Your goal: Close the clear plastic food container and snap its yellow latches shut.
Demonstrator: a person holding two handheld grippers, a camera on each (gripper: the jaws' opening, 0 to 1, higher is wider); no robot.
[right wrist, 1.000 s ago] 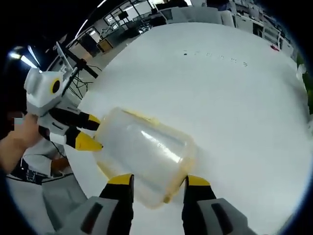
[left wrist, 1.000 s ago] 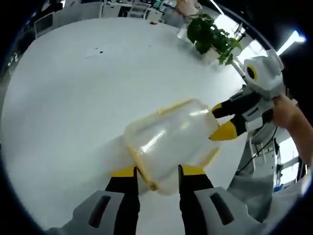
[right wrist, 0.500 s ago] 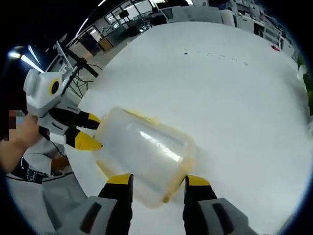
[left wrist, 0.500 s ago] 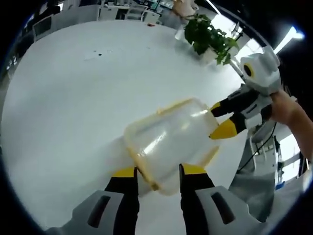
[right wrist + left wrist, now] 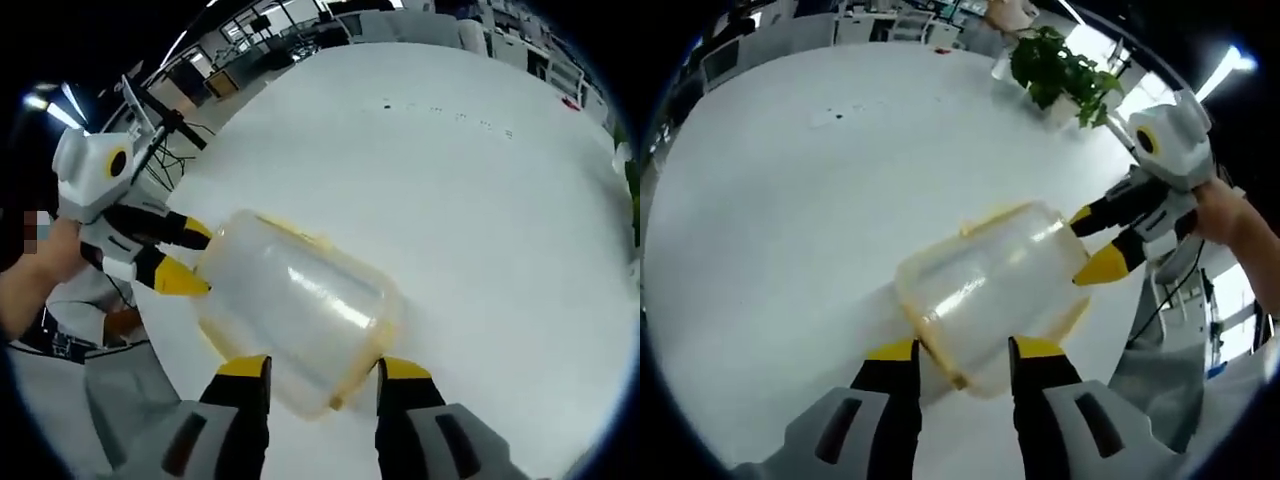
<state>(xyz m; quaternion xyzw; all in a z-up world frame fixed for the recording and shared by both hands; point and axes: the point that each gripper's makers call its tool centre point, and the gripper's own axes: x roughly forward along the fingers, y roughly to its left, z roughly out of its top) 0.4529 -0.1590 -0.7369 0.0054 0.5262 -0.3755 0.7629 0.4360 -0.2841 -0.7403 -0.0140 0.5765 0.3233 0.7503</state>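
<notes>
Container: the clear plastic food container point(image 5: 985, 290) lay on the white worktop point(image 5: 790, 200), lid down on the body, with a yellow rim and latches along its edges; in the right gripper view it point(image 5: 295, 305) sat just ahead of that gripper's own jaws.

Left gripper: the left gripper point(image 5: 958, 352) had its jaws spread to either side of the container's near end, one yellow tip on each side of the end latch point(image 5: 952, 378); whether they touched the plastic could not be told. It showed from the far side in the right gripper view point(image 5: 185, 262).

Right gripper: the right gripper point(image 5: 318, 368) stood at the opposite end, jaws likewise spread around the yellow edge; in the left gripper view point(image 5: 1095, 245) its tips met the container's far corner.

Step in hand (judged): latching the two ends, the lid apparently seated.

How to do it well: keep one gripper bracing its end so the box cannot slide on the smooth worktop, press the other latch flap squarely toward the wall until it seats, and check the lid stays flush first.

Risk: a skewed push might tip the light box.

Surroundings: a potted plant point(image 5: 1060, 70) stood at the worktop's far edge.
</notes>
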